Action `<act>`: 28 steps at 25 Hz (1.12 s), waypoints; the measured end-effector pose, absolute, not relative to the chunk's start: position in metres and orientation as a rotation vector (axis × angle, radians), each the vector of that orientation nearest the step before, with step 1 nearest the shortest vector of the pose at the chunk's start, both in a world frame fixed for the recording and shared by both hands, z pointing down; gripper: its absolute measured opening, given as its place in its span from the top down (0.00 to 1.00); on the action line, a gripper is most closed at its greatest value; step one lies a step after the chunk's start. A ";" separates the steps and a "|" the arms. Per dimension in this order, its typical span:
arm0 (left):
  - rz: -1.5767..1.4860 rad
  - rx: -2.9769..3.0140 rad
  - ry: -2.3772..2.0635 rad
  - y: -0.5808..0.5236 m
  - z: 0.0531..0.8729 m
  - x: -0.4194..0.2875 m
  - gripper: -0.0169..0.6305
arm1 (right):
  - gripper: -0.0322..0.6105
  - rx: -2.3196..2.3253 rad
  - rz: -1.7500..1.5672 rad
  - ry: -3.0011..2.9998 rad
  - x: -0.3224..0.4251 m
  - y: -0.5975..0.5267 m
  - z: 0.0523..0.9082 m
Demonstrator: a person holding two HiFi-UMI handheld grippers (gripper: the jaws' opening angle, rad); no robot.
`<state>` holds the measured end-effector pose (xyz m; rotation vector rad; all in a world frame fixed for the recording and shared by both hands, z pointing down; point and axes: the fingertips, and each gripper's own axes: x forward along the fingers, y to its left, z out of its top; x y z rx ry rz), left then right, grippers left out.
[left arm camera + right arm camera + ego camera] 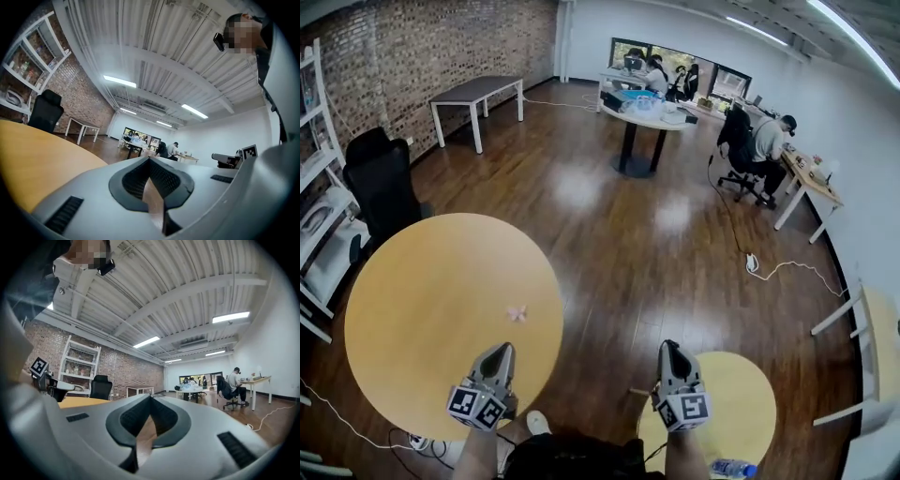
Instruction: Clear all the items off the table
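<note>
1. My left claw [499, 354] and right claw [671, 351] are both held low, each with its jaws pressed together and nothing between them.
2. Just beyond my left claw, a small pink item [517, 313] lies on the round yellow table [422, 309].

We see a round yellow desk [431, 319] standing on a dark wooden floor [619, 234]. Only one thing lies on the desk: a small pink thing [517, 313], right of the middle and well in from the rim. We cannot tell what it is. A second desk [745, 403], smaller, round and yellow too, stands apart to the right. A bottle [733, 466] lies at its near edge; we cannot tell whether on it or on the floor. Farther off, a white power strip [751, 263] and its cable [797, 266] lie on the floor.
</note>
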<state>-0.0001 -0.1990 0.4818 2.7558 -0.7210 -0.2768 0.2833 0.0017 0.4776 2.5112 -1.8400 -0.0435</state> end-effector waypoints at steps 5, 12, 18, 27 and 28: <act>-0.334 2.682 -0.907 -0.265 0.488 -0.074 0.97 | 0.95 2.327 -0.028 -1.999 0.230 -0.096 0.481; -0.336 2.604 -1.114 -0.312 0.495 -0.161 0.97 | 0.95 2.141 0.122 -2.154 0.164 -0.205 0.502; -0.351 2.537 -1.277 -0.328 0.498 -0.212 0.97 | 0.95 1.956 0.142 -2.224 0.118 -0.264 0.518; -0.298 2.465 -1.396 -0.339 0.510 -0.232 0.97 | 0.95 1.802 0.243 -2.285 0.103 -0.311 0.549; -0.280 2.459 -1.400 -0.341 0.514 -0.231 0.97 | 0.95 1.788 0.257 -2.295 0.103 -0.316 0.552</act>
